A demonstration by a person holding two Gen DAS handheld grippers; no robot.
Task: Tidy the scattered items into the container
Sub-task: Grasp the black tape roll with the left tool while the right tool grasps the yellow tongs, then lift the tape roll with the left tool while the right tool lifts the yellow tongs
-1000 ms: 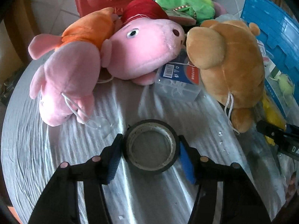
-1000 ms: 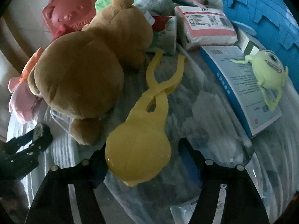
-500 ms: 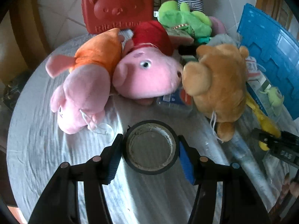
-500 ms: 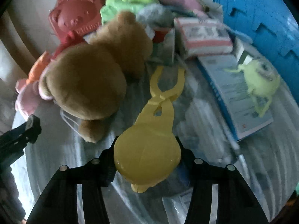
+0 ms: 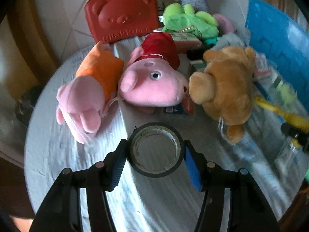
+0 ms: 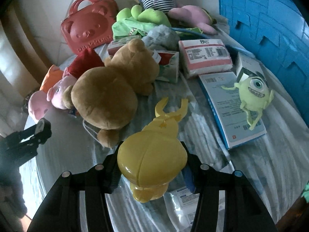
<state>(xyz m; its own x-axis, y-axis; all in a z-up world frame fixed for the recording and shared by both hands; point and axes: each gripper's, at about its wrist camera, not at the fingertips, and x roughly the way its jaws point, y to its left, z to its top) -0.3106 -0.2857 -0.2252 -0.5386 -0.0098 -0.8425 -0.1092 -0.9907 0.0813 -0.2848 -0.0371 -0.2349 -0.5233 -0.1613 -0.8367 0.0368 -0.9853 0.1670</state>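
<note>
Home: plush toys [image 5: 154, 85] on cloth-covered table [image 5: 58, 150].

Steep, near views; seemingly shared teddy [image 5: 226, 89]

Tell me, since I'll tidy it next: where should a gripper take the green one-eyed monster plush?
Grip the round body of the green one-eyed monster plush, coming down from above with fingers on its left and right sides. It lies face-up on the blue-edged box; its thin arms and legs are floppy, so probably poor holds.
</note>
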